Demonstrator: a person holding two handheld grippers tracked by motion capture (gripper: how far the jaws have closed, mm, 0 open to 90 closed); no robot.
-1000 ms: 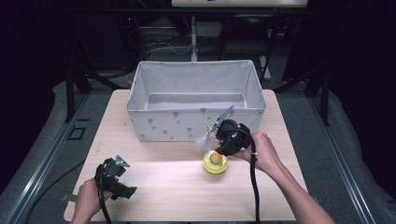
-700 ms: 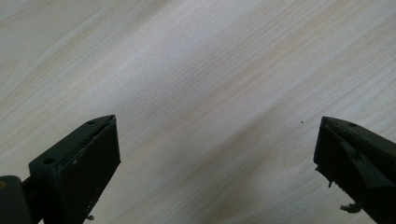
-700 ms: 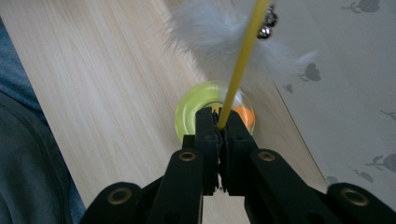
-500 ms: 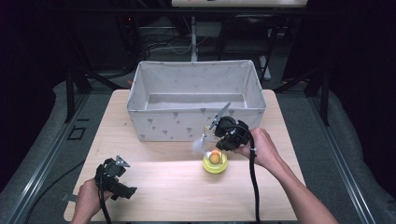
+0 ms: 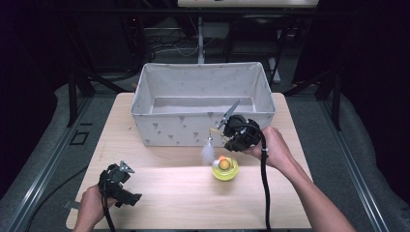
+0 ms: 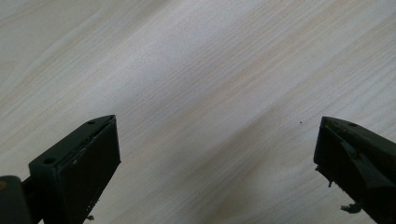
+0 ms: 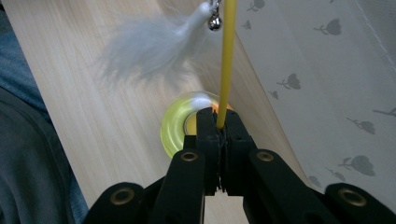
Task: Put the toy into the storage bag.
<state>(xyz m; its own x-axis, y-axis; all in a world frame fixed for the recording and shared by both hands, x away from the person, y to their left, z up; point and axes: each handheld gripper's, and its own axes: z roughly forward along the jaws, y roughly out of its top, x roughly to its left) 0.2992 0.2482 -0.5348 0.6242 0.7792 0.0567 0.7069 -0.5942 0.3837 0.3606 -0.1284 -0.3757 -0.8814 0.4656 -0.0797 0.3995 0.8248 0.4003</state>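
Clamping one thin yellow wand (image 7: pixel 228 60) between closed jaws, the right gripper (image 7: pixel 218 125) hides part of one yellow ring toy (image 7: pixel 175 127) (near the table's (image 5: pixel 159 188) right edge). One blurred white feather (image 7: pixel 149 44) dangles. The left gripper (image 6: pixel 215 163) gapes empty.

Counter (image 5: pixel 159 188): pale wood, matt, fine straight grain. Bin (image 5: pixel 159 126): soft grey-white cloth, matt, printed with small grey motifs. Yellow ring base (image 7: pixel 173 128): translucent glossy plastic. Wand stick (image 7: pixel 227 60): smooth yellow plastic. Feather tuft (image 7: pixel 149 46): white, fluffy. Bell (image 7: pixel 215 23): shiny metal. Right hand-held gripper (image 7: pixel 218 123) and left hand-held gripper (image 6: pixel 215 154): black matt plastic, scuffed pads.
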